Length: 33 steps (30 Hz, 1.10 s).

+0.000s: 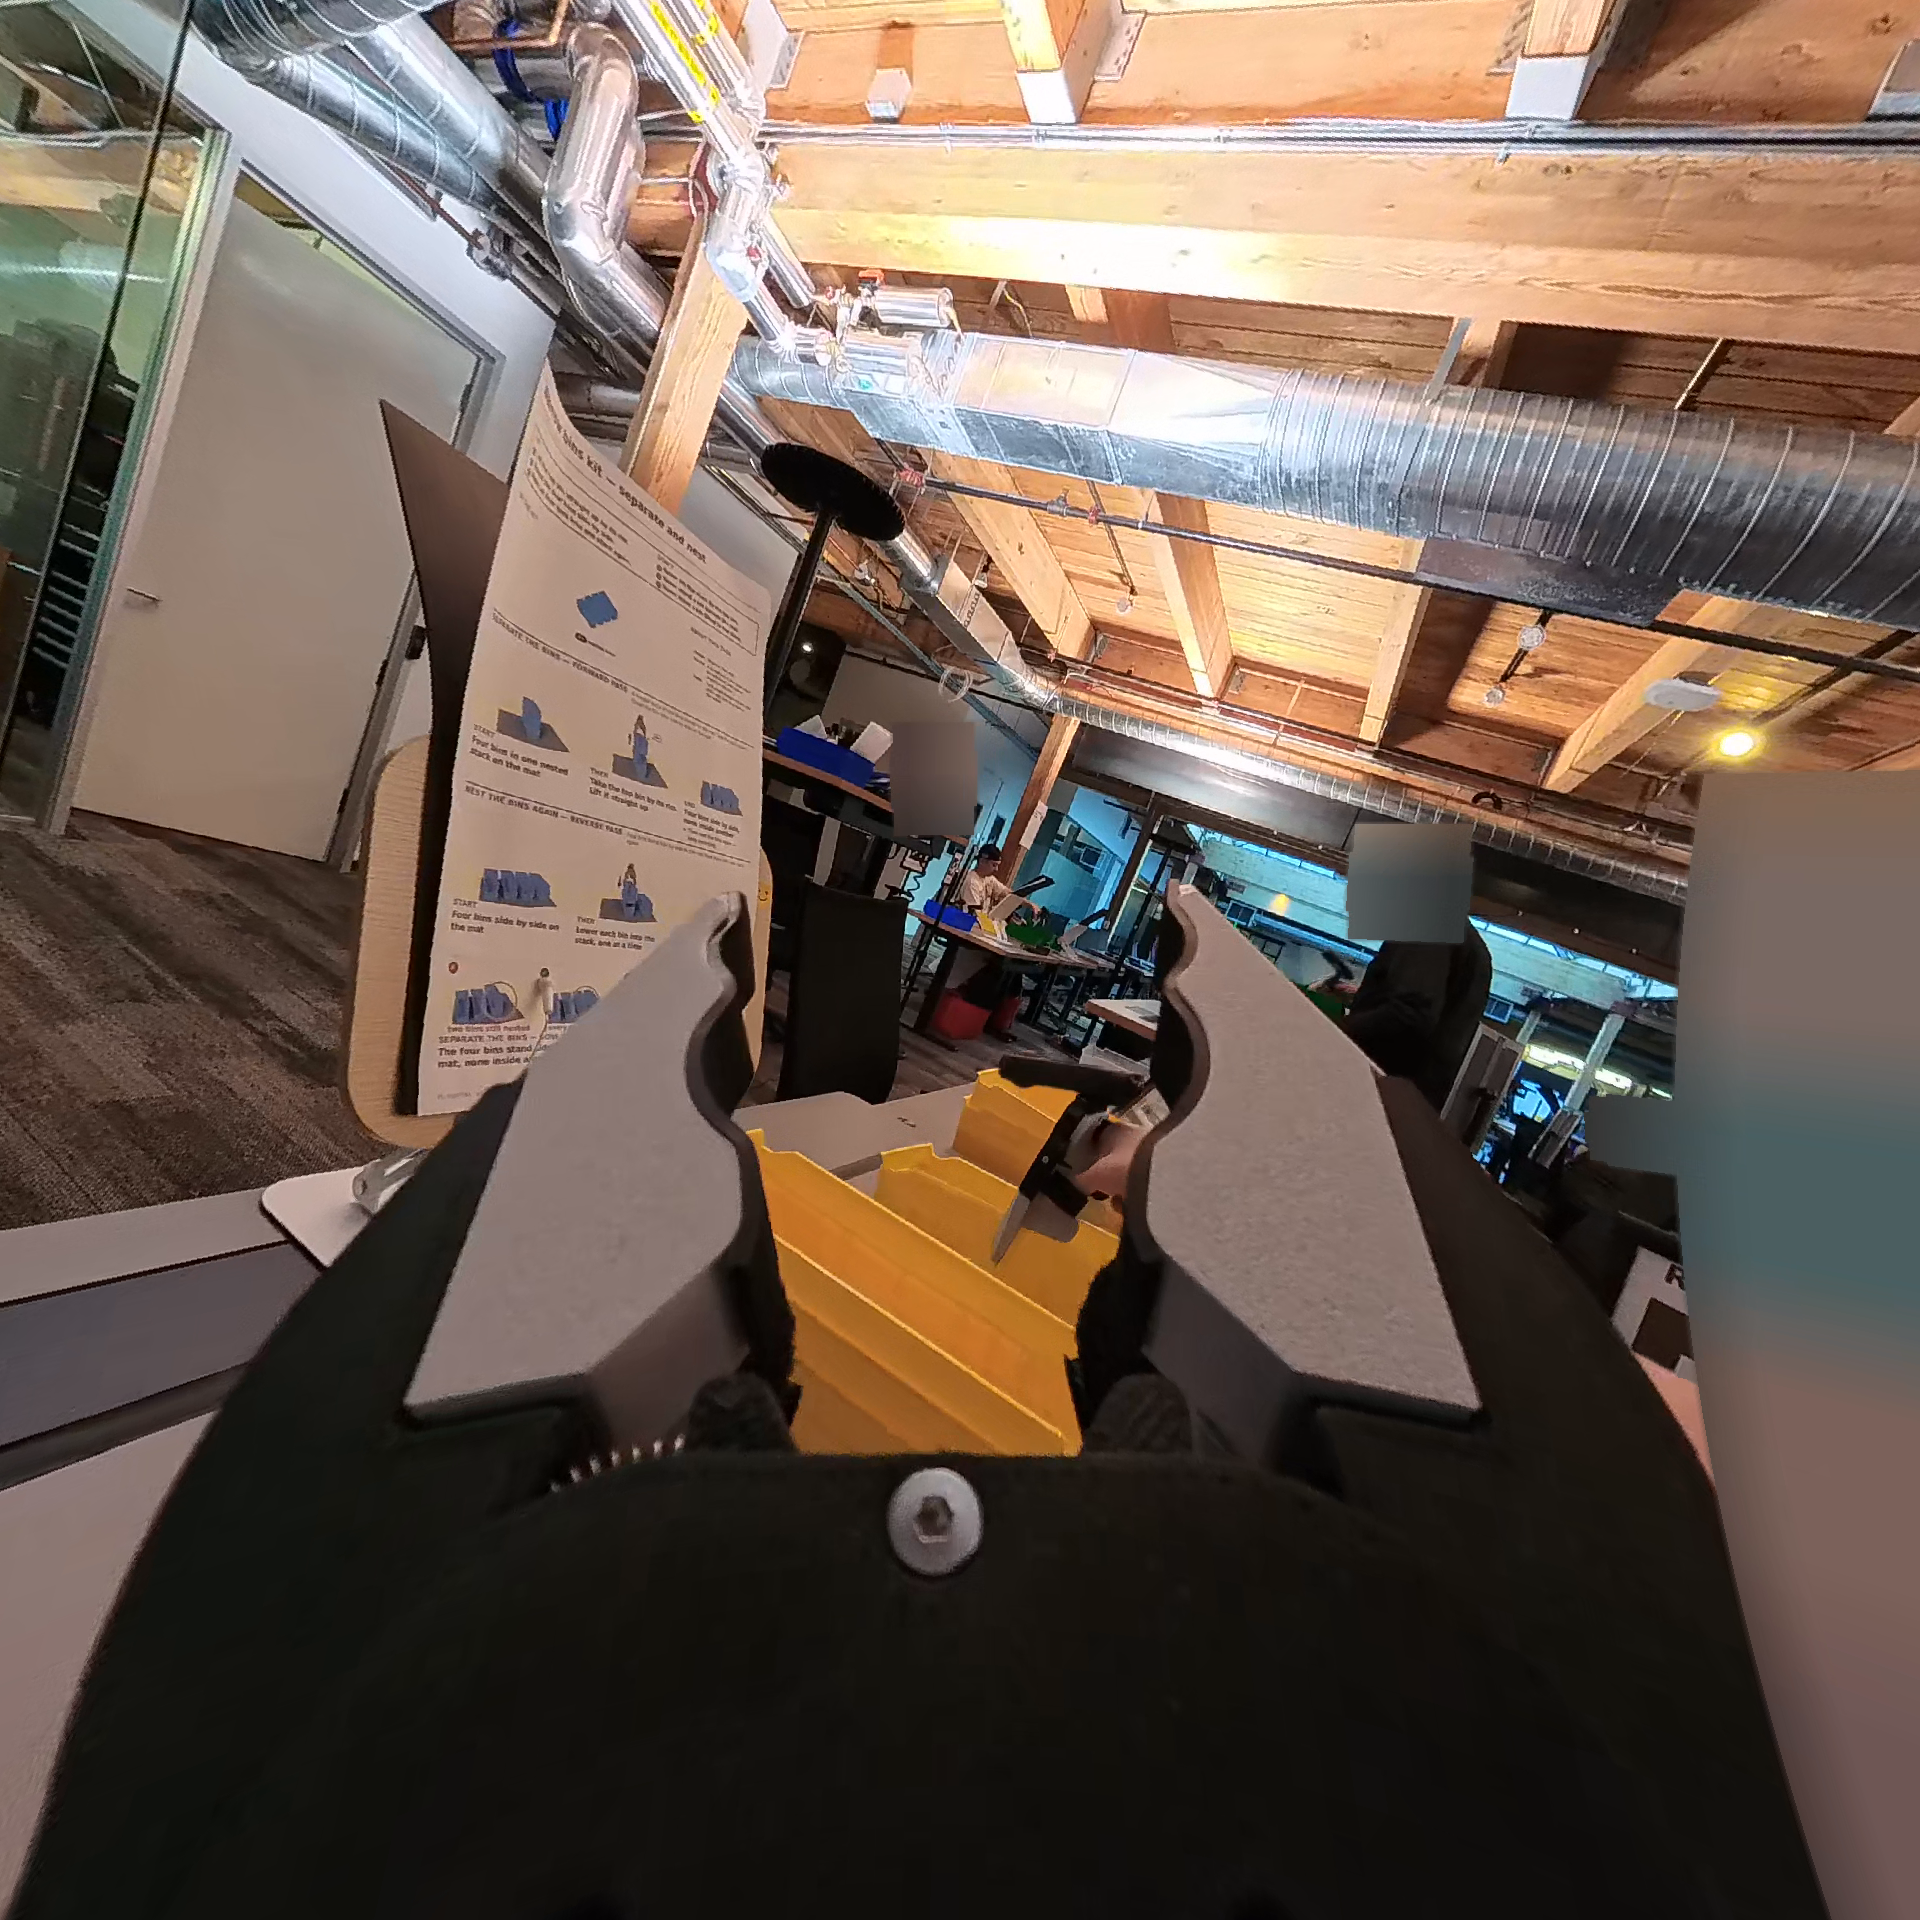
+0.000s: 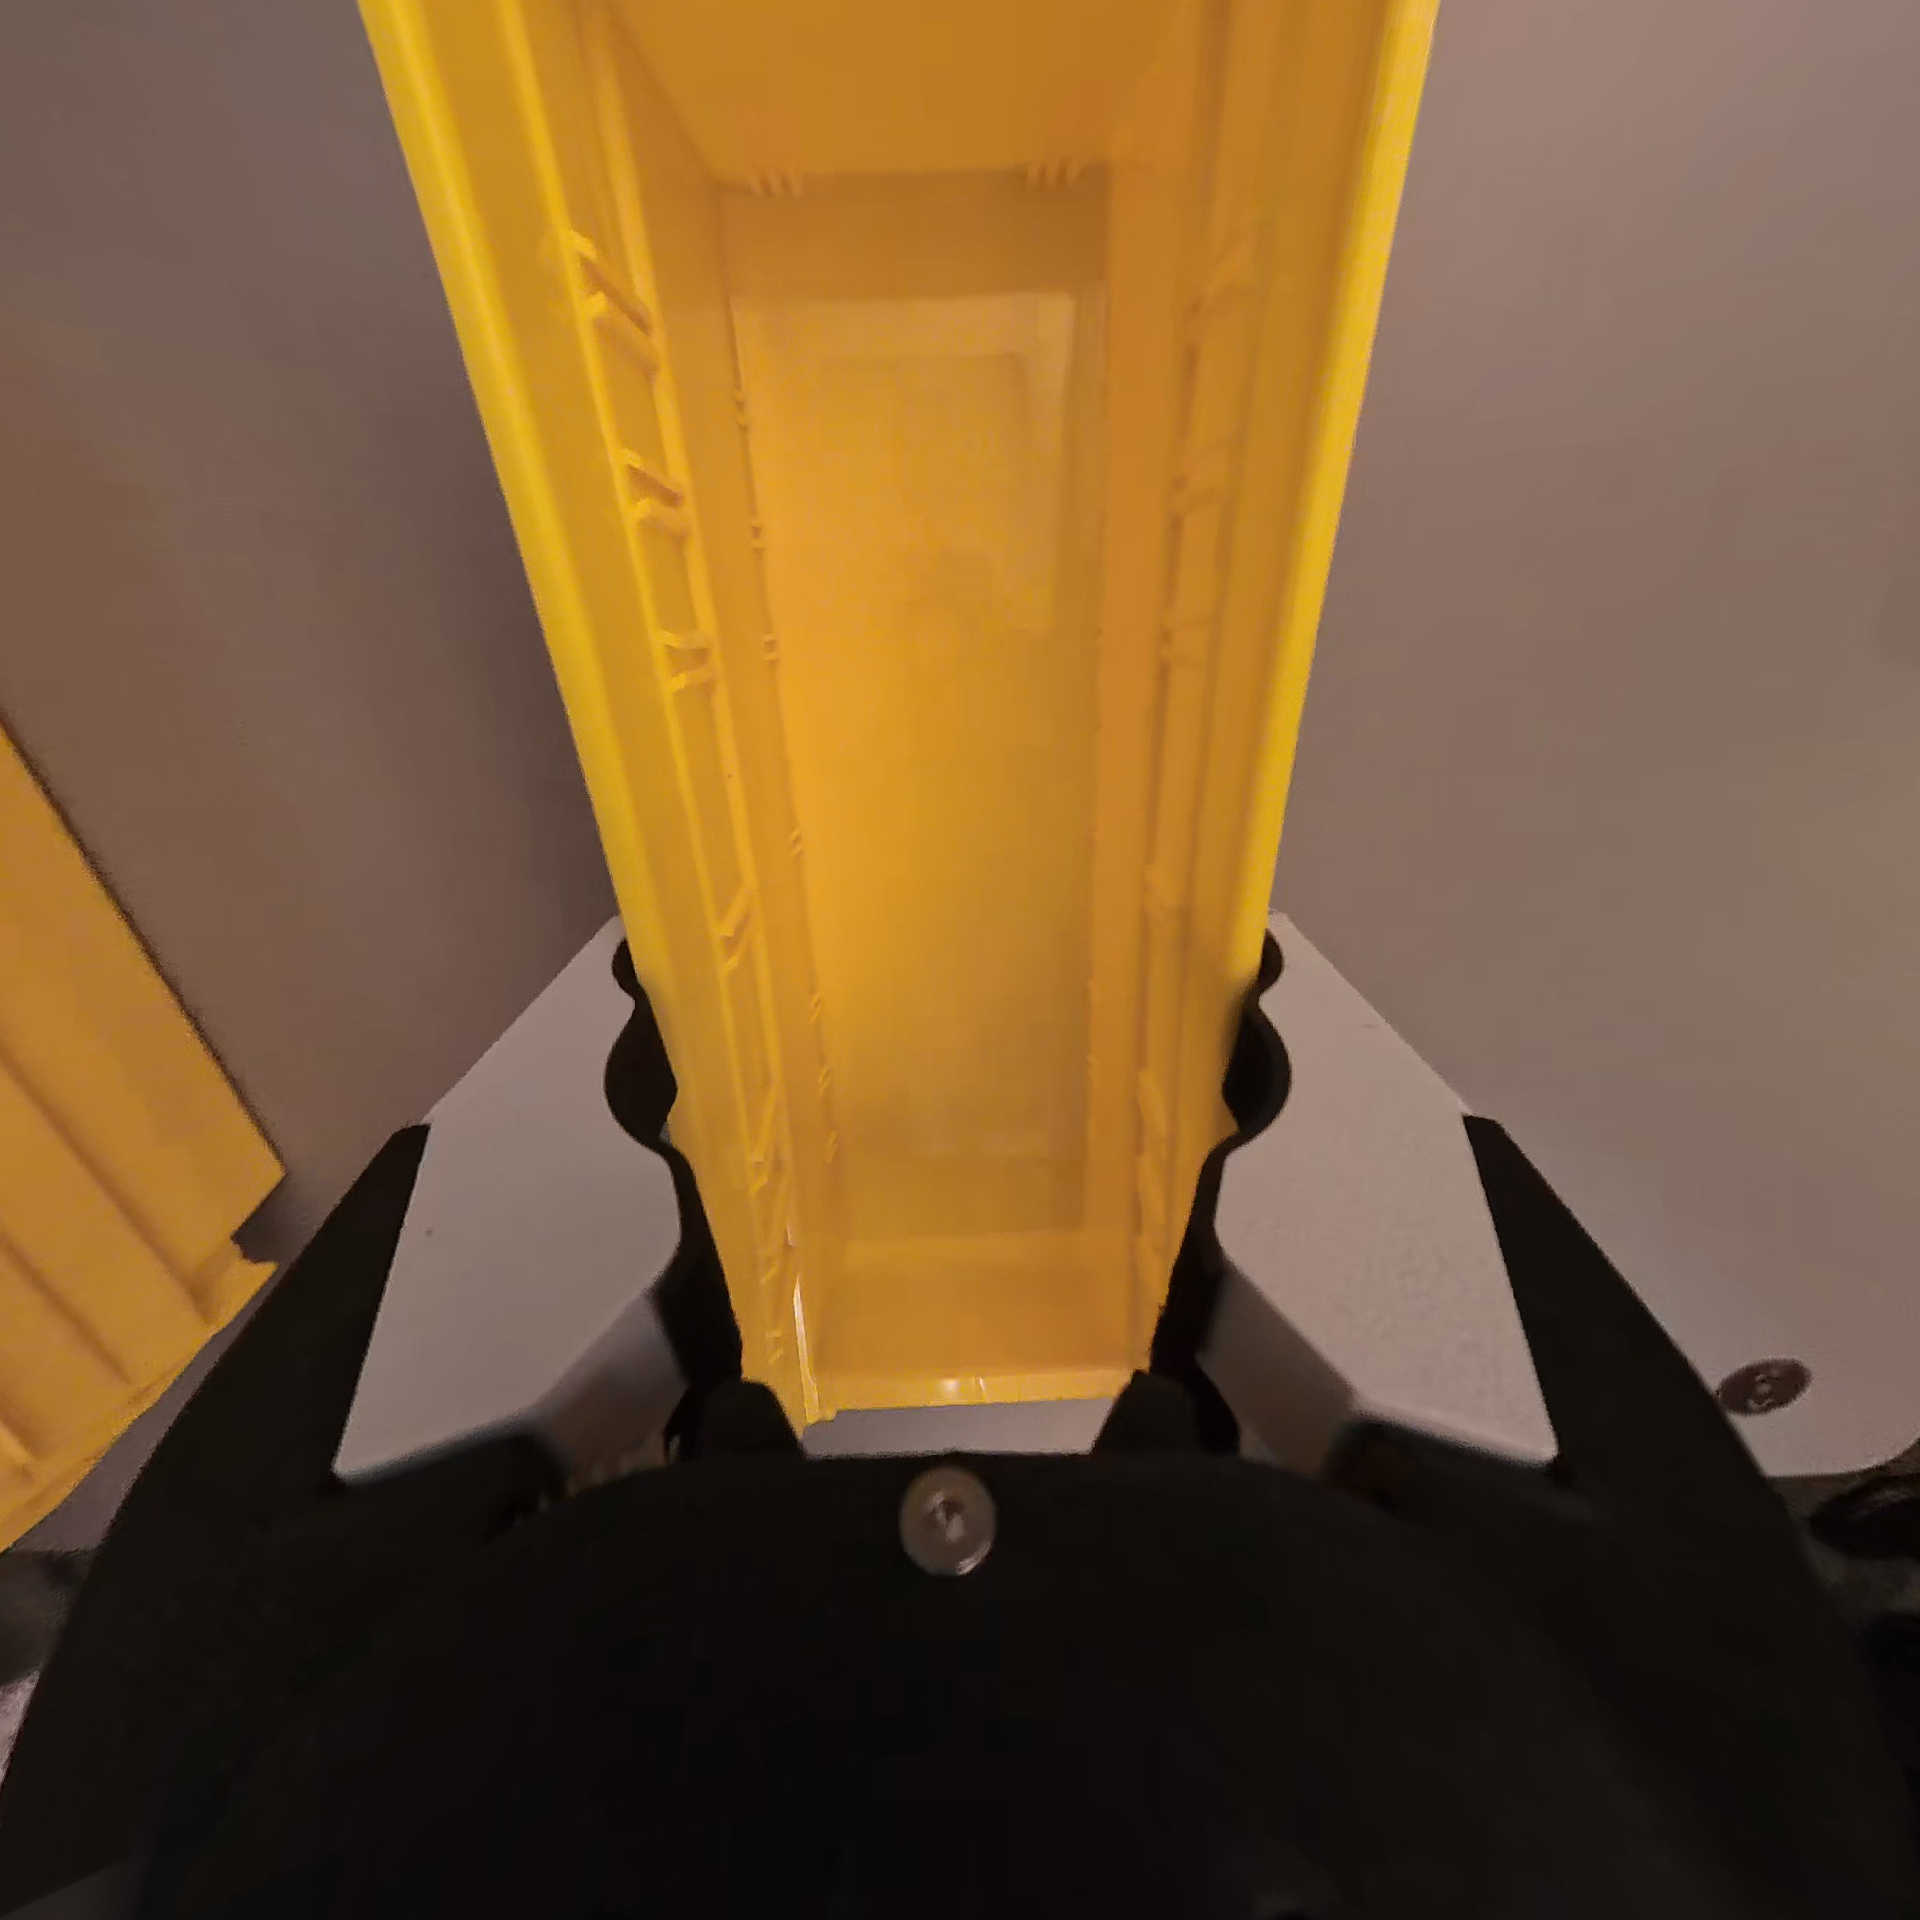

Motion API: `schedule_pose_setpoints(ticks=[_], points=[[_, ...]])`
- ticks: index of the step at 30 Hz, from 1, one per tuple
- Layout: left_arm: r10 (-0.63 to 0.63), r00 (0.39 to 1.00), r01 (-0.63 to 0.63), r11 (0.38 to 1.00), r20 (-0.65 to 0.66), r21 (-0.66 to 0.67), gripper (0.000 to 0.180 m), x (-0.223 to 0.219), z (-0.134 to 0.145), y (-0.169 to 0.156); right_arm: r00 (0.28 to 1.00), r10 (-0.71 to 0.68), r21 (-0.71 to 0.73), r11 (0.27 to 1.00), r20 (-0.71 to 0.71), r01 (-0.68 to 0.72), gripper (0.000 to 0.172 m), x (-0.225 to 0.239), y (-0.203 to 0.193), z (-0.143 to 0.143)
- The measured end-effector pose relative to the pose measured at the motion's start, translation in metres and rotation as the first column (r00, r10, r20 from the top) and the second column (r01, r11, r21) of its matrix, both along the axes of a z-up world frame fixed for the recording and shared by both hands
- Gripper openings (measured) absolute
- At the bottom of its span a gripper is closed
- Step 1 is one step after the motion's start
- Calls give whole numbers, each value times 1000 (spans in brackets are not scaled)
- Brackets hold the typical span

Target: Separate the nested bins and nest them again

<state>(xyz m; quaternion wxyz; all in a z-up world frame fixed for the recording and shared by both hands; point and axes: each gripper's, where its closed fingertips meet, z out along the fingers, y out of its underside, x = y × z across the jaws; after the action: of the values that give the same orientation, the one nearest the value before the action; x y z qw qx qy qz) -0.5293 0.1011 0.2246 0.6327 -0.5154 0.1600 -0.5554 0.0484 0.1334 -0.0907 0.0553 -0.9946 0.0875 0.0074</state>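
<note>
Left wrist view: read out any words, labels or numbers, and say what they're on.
Instruction sheet: printed text with blue diagrams; I won't quote it.
Yellow pipe tags: too blurred.
White box at right: lettering cut off.
Yellow bins: none visible.

- yellow bin (image 2: pixel 935 727) in right gripper (image 2: pixel 945 997) is looking like smooth moulded plastic, soft sheen, ribbed walls, both black pads pressing its sides
- second yellow bin (image 2: pixel 94 1091) is showing the same plastic, stepped ridges
- left gripper (image 1: pixel 956 997) fingers (image 1: pixel 623 1143) are reading as matt grey, fine-grained, black liners; body matt black, metal screw
- table (image 2: pixel 1662 520) is looking matt grey, smooth
- instruction sheet (image 1: pixel 613 727) is reading as paper, curling
- ceiling beams (image 1: pixel 1247 239) are showing bare wood; duct (image 1: pixel 1455 457) shiny ribbed metal
</note>
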Motion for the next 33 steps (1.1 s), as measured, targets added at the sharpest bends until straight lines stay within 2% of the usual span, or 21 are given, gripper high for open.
schedule_pose_setpoints(ticks=[4, 7, 14, 18, 23, 33], points=[[-7, 1000, 7, 1000, 7, 6, 76, 0, 1, -1, 999, -36, -21, 999, 5, 36, 108, -16, -10, 31], [-14, 1000, 14, 1000, 9, 2, 76, 0, 1, -1, 1000, -22, 3, 1000, -7, 22, 109, -43, -12, 67], [-30, 1000, 30, 1000, -9, -7, 75, 1, -3, -3, 986, 66, 118, 992, -155, -48, 110, -151, 0, 146], [-20, 1000, 20, 1000, -2, -5, 76, -5, -2, -4, 975, 146, 170, 978, -166, -118, 110, -208, 7, 179], [-18, 1000, 18, 1000, 16, -4, 76, -11, -2, -3, 963, 178, 147, 978, -200, -150, 110, -261, 6, 178], [-30, 999, 30, 1000, 27, 4, 75, -18, -1, -8, 983, 103, 54, 994, -150, -96, 111, -275, 20, 136]])
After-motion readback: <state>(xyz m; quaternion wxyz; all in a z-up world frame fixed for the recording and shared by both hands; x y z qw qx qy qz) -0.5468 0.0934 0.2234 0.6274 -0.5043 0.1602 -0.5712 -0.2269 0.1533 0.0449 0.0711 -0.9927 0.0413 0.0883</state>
